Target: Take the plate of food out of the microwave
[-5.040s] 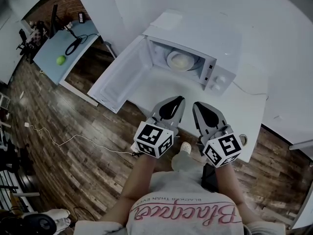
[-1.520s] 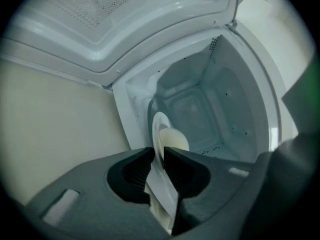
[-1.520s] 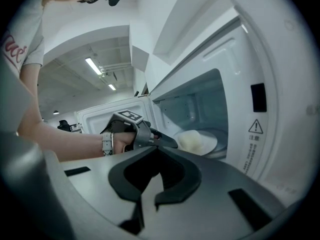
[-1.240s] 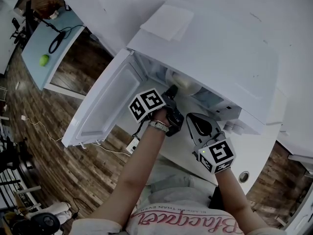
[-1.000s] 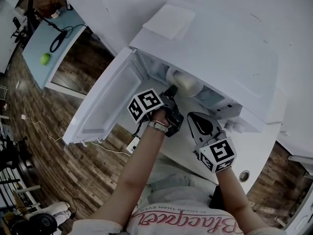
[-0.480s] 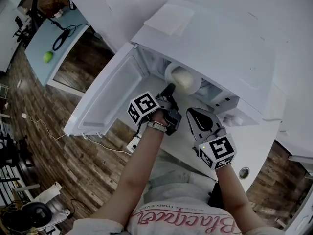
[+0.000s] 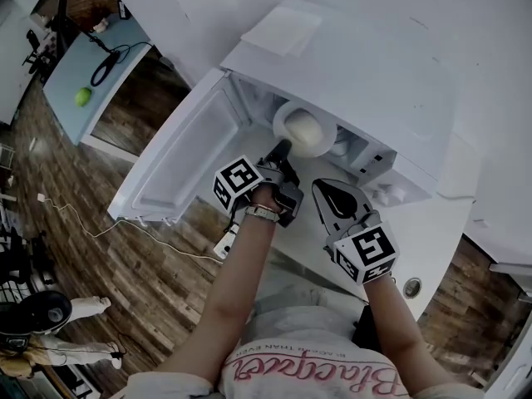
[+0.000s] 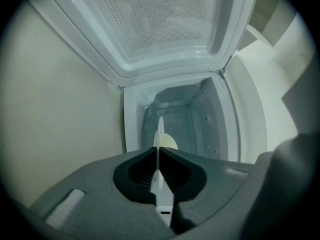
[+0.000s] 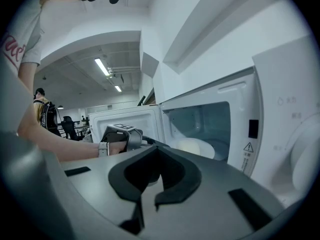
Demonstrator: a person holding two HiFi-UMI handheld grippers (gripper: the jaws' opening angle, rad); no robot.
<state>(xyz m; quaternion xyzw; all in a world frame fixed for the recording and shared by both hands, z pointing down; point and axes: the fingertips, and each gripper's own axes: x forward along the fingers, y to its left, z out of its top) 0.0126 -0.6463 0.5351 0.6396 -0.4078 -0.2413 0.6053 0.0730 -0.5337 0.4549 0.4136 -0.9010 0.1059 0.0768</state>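
The white microwave point(image 7: 366, 81) stands open on the counter. Inside it is a white plate point(image 7: 320, 144) with a pale mound of food point(image 7: 301, 125). My left gripper point(image 7: 283, 148) reaches to the opening; its jaws have just been closing and are shut on the plate's near rim. In the left gripper view the plate point(image 8: 160, 133) runs edge-on between the pads of that gripper point(image 8: 159, 149), with the food point(image 8: 170, 142) behind. My right gripper point(image 7: 319, 186) hovers in front of the microwave, shut and holding nothing. The right gripper view shows the plate point(image 9: 200, 146) and the left gripper point(image 9: 122, 136) beyond its own tips point(image 9: 154, 148).
The microwave door point(image 7: 187, 169) hangs open to the left. Knobs point(image 7: 386, 194) sit on the panel to the right of the opening. A sheet of paper point(image 7: 283, 30) lies on top. The white counter point(image 7: 432, 223) ends close to me. Another person point(image 7: 41, 322) is at lower left.
Five seconds ago both grippers hung before the counter; the left has since reached the plate. Over the last second the plate has come nearer the opening's front, and the right gripper rose slightly.
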